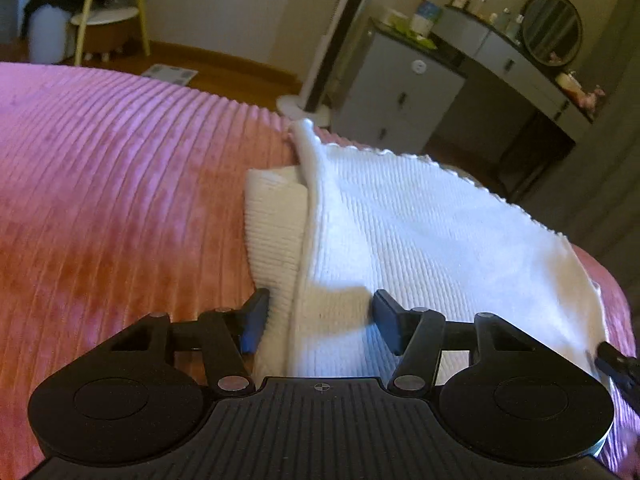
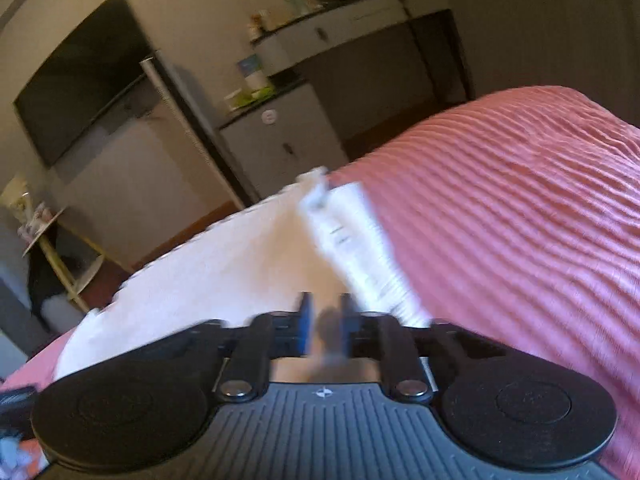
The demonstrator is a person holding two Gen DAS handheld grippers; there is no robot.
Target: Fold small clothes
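A white ribbed knit garment (image 1: pixel 420 232) lies on the pink bed cover (image 1: pixel 120 184), with a folded-under part showing at its left side (image 1: pixel 276 220). My left gripper (image 1: pixel 320 322) is open, its fingers on either side of the garment's near left edge, just above the cloth. In the right wrist view the same garment (image 2: pixel 224 272) shows blurred, with a folded strip (image 2: pixel 360 240) at its right side. My right gripper (image 2: pixel 326 328) has its fingers close together at the garment's near edge; the blur hides whether cloth is pinched. Its tip also shows in the left wrist view (image 1: pixel 616 360).
The pink ribbed cover (image 2: pixel 520 208) stretches wide to either side of the garment. Beyond the bed's far edge stand a grey cabinet (image 1: pixel 396 96), a dressing table with a round mirror (image 1: pixel 552 28), a white standing fan (image 1: pixel 320 92) and a wall television (image 2: pixel 84 76).
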